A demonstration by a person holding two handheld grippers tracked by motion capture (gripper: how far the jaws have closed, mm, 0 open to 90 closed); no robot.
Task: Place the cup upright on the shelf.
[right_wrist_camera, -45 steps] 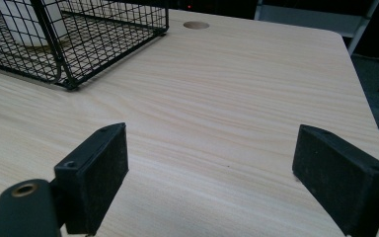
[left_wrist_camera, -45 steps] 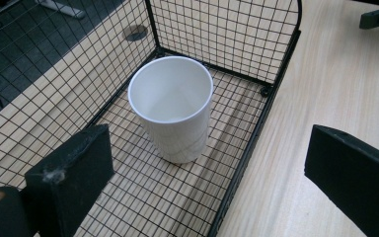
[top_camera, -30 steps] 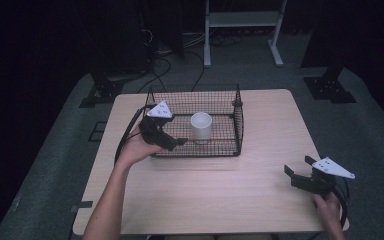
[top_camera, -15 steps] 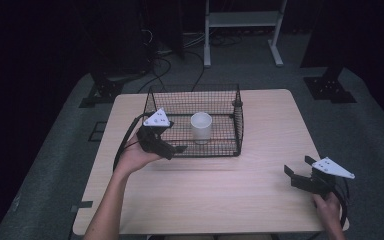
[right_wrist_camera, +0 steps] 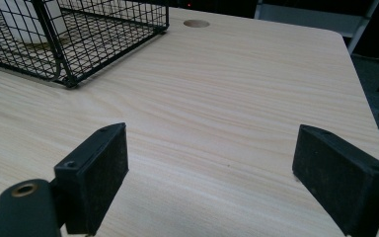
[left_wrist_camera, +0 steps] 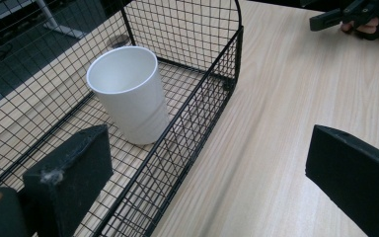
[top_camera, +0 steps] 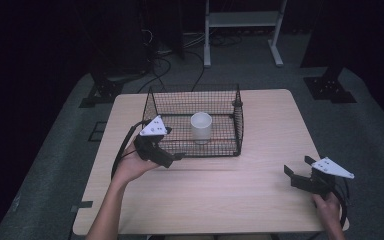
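Observation:
A white cup [top_camera: 201,127] stands upright inside a black wire basket [top_camera: 240,120] at the far middle of the wooden table [top_camera: 220,195]. My left gripper [top_camera: 176,157] hovers at the basket's near left corner, open and holding nothing. In the left gripper view its gripper [left_wrist_camera: 207,182] straddles the basket's near wall [left_wrist_camera: 197,113], with the cup [left_wrist_camera: 128,94] ahead and left. My right gripper [top_camera: 298,168] is open and empty near the table's right front corner. In the right gripper view its gripper [right_wrist_camera: 212,173] spans bare wood, and the basket [right_wrist_camera: 94,34] lies far left.
A round cable hole [right_wrist_camera: 196,23] sits in the tabletop near its far edge. On the floor behind the table are a white metal frame [top_camera: 242,20], loose cables [top_camera: 165,55] and dark stand feet [top_camera: 330,87]. The right hand's gripper [left_wrist_camera: 350,12] appears far off in the left gripper view.
My left gripper has drawn back from the basket's left side toward the near edge and slightly lower. The cup stays in the basket. The right gripper has not moved.

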